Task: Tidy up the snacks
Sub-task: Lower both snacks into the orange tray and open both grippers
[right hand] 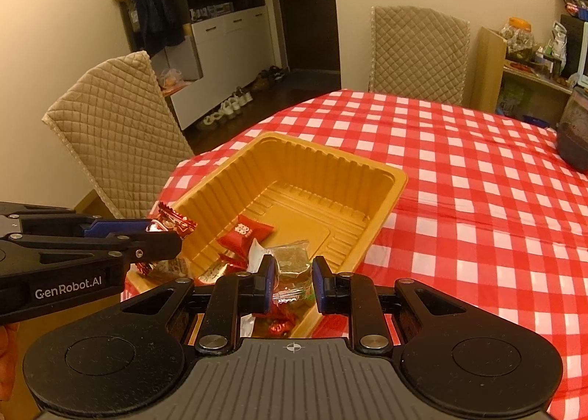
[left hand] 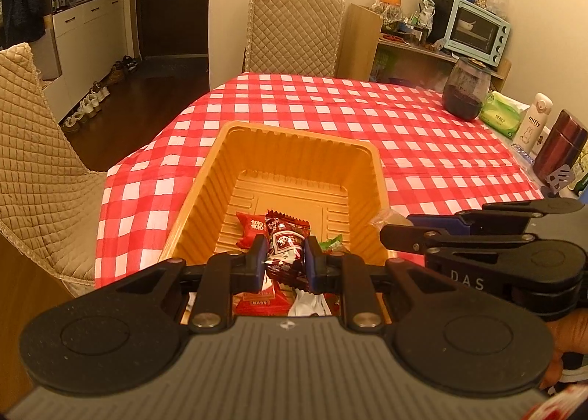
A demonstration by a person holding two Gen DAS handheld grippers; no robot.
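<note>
An orange ribbed plastic tray (left hand: 294, 148) (right hand: 305, 166) sits on the red-checked table. Several wrapped snacks lie in its near end, among them a red pillow pack (left hand: 251, 227) (right hand: 248, 230). My left gripper (left hand: 284, 260) is shut on a dark red wrapped snack (left hand: 286, 247) and holds it over the tray's near end; the right wrist view shows it (right hand: 161, 230) at the tray's left rim. My right gripper (right hand: 293, 282) is shut on a clear packet with green trim (right hand: 292, 264) above the tray's near right corner.
A dark glass jar (left hand: 465, 91), green wipes pack (left hand: 501, 115), white Miffy bottle (left hand: 533, 120) and maroon flask (left hand: 558, 150) stand along the table's right edge. Quilted chairs stand at the far side (left hand: 294, 30) and left (left hand: 33, 170).
</note>
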